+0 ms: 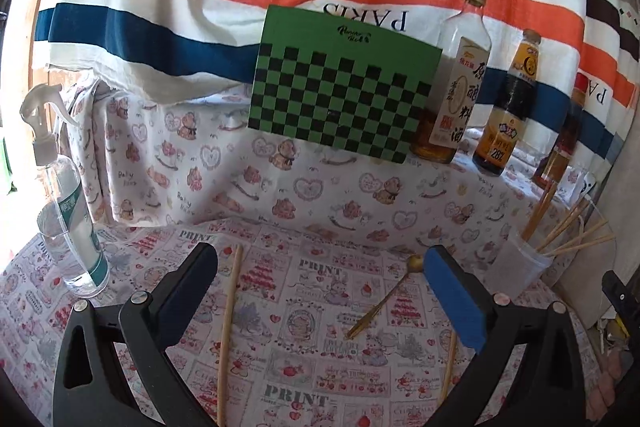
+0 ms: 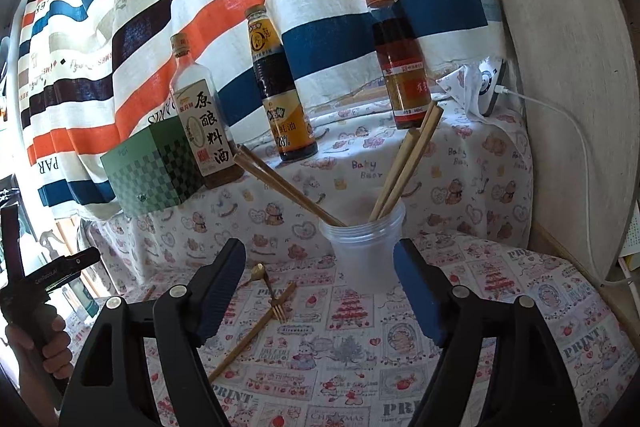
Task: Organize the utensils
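A clear plastic cup [image 2: 362, 251] stands on the printed cloth with several wooden chopsticks [image 2: 404, 163] leaning out of it. My right gripper [image 2: 320, 251] is open just short of the cup, nothing between its fingers. A small gold spoon [image 2: 259, 271], a gold fork [image 2: 280, 305] and a loose chopstick [image 2: 248, 341] lie left of the cup. In the left wrist view my left gripper [image 1: 320, 259] is open and empty above the cloth. One chopstick [image 1: 229, 331] lies by its left finger, a thin gold utensil [image 1: 378, 305] between the fingers, another chopstick [image 1: 449, 367] under the right finger. The cup [image 1: 516, 267] is at far right.
A green checkered box [image 1: 340, 87], a cooking-wine bottle [image 1: 460, 83], a dark sauce bottle [image 1: 508, 107] and a red-capped bottle [image 2: 396, 51] stand on the raised ledge behind. A spray bottle [image 1: 68, 219] stands at left. A person's hand [image 2: 48, 343] holds the left gripper. A white cable [image 2: 576, 131] runs at right.
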`<state>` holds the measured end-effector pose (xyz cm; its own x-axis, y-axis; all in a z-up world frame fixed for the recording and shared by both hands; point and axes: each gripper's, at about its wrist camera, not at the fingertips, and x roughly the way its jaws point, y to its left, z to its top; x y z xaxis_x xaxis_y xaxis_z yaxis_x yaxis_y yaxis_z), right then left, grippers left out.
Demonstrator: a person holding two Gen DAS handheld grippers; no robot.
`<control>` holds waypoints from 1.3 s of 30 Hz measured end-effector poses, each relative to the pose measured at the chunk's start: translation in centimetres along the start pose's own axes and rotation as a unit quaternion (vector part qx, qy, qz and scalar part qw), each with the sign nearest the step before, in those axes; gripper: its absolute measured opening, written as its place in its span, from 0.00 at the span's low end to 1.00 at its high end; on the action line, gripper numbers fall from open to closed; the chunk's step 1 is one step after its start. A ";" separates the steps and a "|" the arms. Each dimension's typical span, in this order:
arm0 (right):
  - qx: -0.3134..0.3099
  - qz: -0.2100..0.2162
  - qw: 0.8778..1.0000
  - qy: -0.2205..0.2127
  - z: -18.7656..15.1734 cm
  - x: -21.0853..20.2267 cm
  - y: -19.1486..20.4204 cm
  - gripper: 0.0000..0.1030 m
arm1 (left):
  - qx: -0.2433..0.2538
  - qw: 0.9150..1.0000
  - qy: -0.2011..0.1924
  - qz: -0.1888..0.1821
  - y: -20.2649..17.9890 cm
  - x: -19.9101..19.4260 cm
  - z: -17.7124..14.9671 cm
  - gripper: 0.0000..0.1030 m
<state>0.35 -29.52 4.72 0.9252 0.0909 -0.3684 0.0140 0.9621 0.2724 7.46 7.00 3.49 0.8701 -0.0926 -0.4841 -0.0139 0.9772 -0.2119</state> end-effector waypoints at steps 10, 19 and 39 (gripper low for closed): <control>-0.002 0.000 0.998 0.062 -1.2 2.6 0.2 0.78 | 0.012 0.987 0.152 0.057 3.4 6.0 -1.6 0.99; -0.017 -0.005 0.997 0.074 -1.5 3.0 0.6 0.78 | -0.009 0.977 0.194 0.084 5.5 9.0 -3.2 0.80; -0.018 -0.014 0.996 0.087 -1.6 3.3 0.5 0.78 | -0.033 0.979 0.201 0.023 5.3 8.3 -3.0 0.02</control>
<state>2.83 -28.28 2.20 0.8444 0.1035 -0.5255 0.0232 0.9732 0.2290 13.17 10.83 -4.21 0.6044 -0.1288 -0.7862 -0.0921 0.9689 -0.2296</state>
